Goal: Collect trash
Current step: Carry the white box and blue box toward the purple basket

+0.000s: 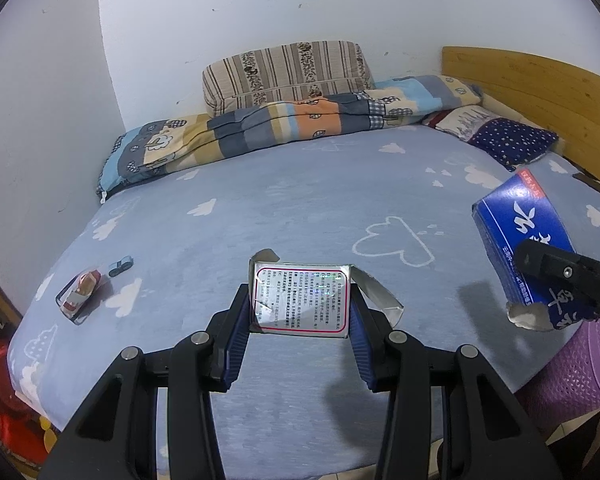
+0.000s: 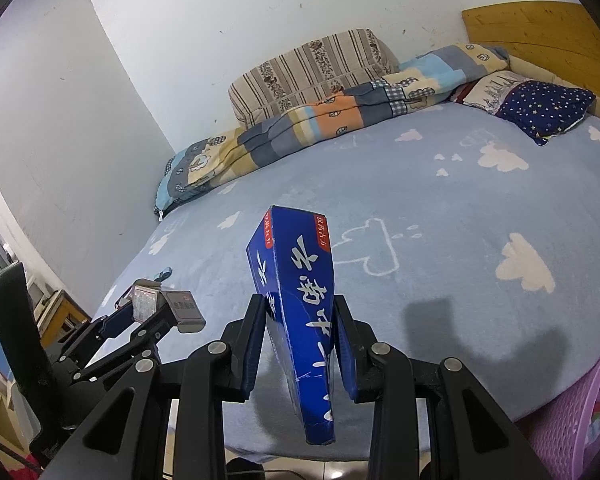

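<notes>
My left gripper (image 1: 300, 297) is shut on a flat silver box (image 1: 300, 312) with a red-bordered printed label and an open, torn flap, held above the near part of the bed. In the right wrist view that left gripper (image 2: 150, 314) shows at the left with the silver box (image 2: 184, 312) in it. My right gripper (image 2: 298, 301) is shut on a long blue carton (image 2: 296, 280) with white characters, its torn end hanging low. The same blue carton (image 1: 520, 232) and right gripper (image 1: 556, 270) appear at the right edge. A red-and-white wrapper (image 1: 80, 292) and a small blue-grey scrap (image 1: 121, 266) lie on the sheet at left.
The bed has a blue cloud-print sheet (image 1: 300, 200). A folded patchwork quilt (image 1: 284, 128), a striped pillow (image 1: 288, 72) and a star-print pillow (image 1: 512, 140) lie at the back, by a wooden headboard (image 1: 540, 88). A purple mesh basket (image 2: 580, 420) stands at the bed's near right corner.
</notes>
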